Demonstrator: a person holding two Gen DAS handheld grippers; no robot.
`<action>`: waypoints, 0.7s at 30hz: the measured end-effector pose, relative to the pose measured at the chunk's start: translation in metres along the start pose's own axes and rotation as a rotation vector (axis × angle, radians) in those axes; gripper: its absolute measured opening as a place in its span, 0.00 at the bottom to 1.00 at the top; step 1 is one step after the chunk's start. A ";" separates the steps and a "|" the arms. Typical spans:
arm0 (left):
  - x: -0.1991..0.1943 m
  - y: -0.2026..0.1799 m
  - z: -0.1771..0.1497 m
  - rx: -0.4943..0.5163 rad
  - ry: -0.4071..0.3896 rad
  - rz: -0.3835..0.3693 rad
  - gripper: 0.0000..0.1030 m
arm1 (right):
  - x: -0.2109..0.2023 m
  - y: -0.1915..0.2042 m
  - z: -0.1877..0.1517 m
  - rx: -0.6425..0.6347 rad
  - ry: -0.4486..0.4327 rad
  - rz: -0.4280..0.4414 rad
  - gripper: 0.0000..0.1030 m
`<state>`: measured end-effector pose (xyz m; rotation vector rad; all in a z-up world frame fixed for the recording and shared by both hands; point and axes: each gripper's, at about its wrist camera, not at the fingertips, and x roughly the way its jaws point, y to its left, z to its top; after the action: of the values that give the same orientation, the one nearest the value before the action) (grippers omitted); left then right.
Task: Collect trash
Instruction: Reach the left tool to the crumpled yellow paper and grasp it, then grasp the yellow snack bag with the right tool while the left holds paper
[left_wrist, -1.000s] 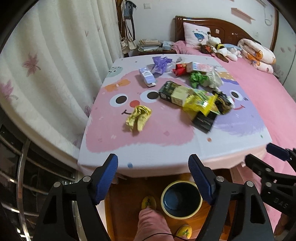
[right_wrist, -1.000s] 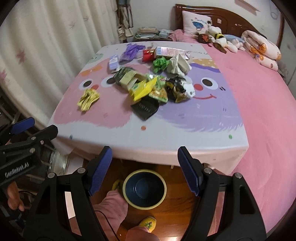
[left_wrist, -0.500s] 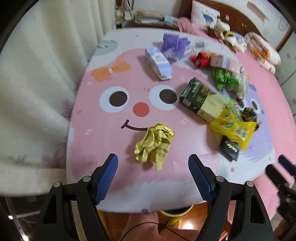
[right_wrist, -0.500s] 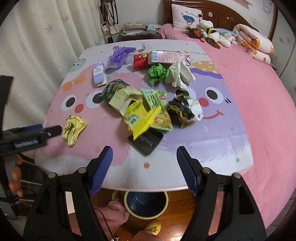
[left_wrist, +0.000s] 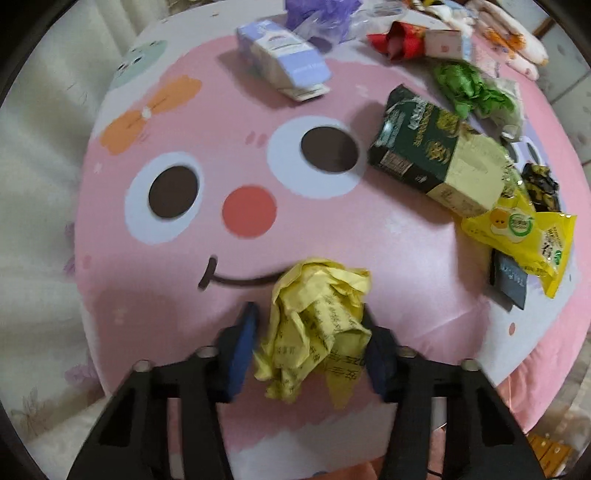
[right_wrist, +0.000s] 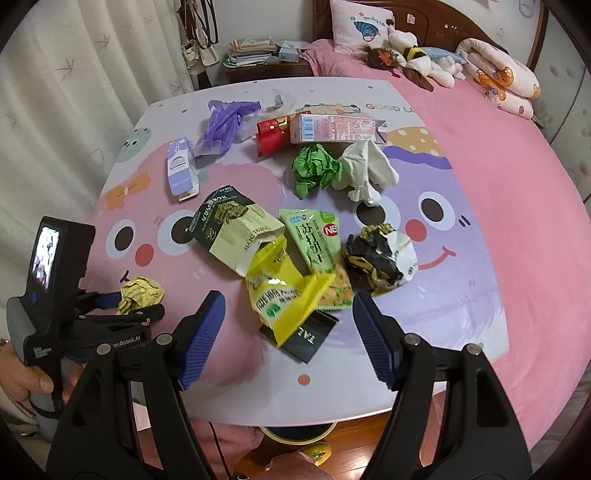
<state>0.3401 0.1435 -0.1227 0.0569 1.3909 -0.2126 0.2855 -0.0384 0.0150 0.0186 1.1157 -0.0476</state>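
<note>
A crumpled yellow wrapper (left_wrist: 314, 325) lies near the front edge of the cartoon-print table (left_wrist: 177, 280). My left gripper (left_wrist: 310, 343) is shut on it, blue pads pressing both sides. In the right wrist view the same wrapper (right_wrist: 142, 291) sits in the left gripper (right_wrist: 129, 306), held by a hand. My right gripper (right_wrist: 288, 306) stands open above a yellow snack bag (right_wrist: 280, 291) and a black packet (right_wrist: 304, 338), touching neither. Under the table edge shows the rim of a bin (right_wrist: 295, 435).
More litter covers the table: a dark green box (right_wrist: 229, 225), a purple-white carton (right_wrist: 181, 166), a green paper ball (right_wrist: 314, 168), white paper (right_wrist: 365, 170), a pink carton (right_wrist: 336, 127), a black-and-white wrapper (right_wrist: 380, 258). A pink bed (right_wrist: 517, 166) lies right, curtains left.
My left gripper moved forward over the table and closed from wide open onto the yellow wrapper. My right gripper rose and advanced over the table edge, still open.
</note>
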 end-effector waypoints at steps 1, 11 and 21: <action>0.002 0.000 0.002 0.013 -0.004 -0.002 0.35 | 0.004 0.002 0.003 -0.002 0.004 -0.003 0.67; -0.001 0.031 0.011 -0.012 -0.033 -0.052 0.29 | 0.034 0.028 0.040 -0.079 0.015 0.038 0.67; -0.027 0.053 0.017 -0.046 -0.051 -0.102 0.29 | 0.061 0.014 0.028 -0.149 0.124 0.029 0.67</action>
<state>0.3617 0.1960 -0.0976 -0.0569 1.3484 -0.2651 0.3379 -0.0269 -0.0273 -0.0968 1.2406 0.0634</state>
